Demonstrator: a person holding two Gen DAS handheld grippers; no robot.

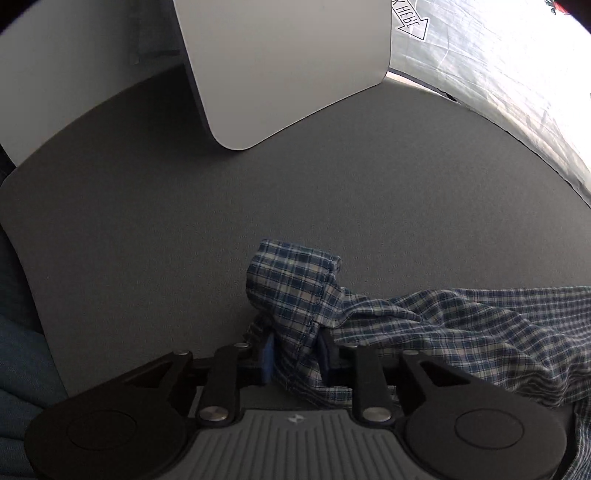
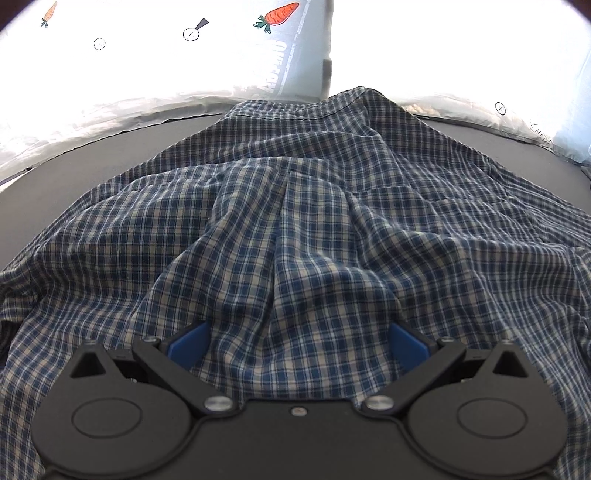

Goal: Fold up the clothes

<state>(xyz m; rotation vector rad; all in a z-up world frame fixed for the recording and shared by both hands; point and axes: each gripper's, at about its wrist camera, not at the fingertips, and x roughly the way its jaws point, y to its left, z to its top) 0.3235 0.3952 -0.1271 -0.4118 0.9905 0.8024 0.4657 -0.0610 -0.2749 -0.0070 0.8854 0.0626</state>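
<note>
- We're looking along our left claw (image 1: 295, 360), and it's clamped tight on a bunched edge of the checked shirt (image 1: 424, 332), the blue pads pinching the cloth between them.
- A cuff-like end of the shirt (image 1: 291, 277) pokes up just past the left claw, folded over on itself.
- From there the shirt trails off to the right across the dark grey desk (image 1: 166, 221).
- A pale panel (image 1: 280, 66) stands at the far side of the desk, well apart from the shirt.
- Over on the right claw (image 2: 298, 347), the fingers (image 2: 188, 345) are spread wide apart, and shirt fabric (image 2: 295, 229) is heaped up between them.
- We can't tell whether the pads actually touch the cloth there, but they're not squeezing it.
- In the right wrist view the shirt lies rumpled over most of the desk (image 2: 74, 177), reaching to its far edge.
- Behind that edge hangs a bright sheet (image 2: 147, 74) printed with carrots (image 2: 280, 15).
</note>
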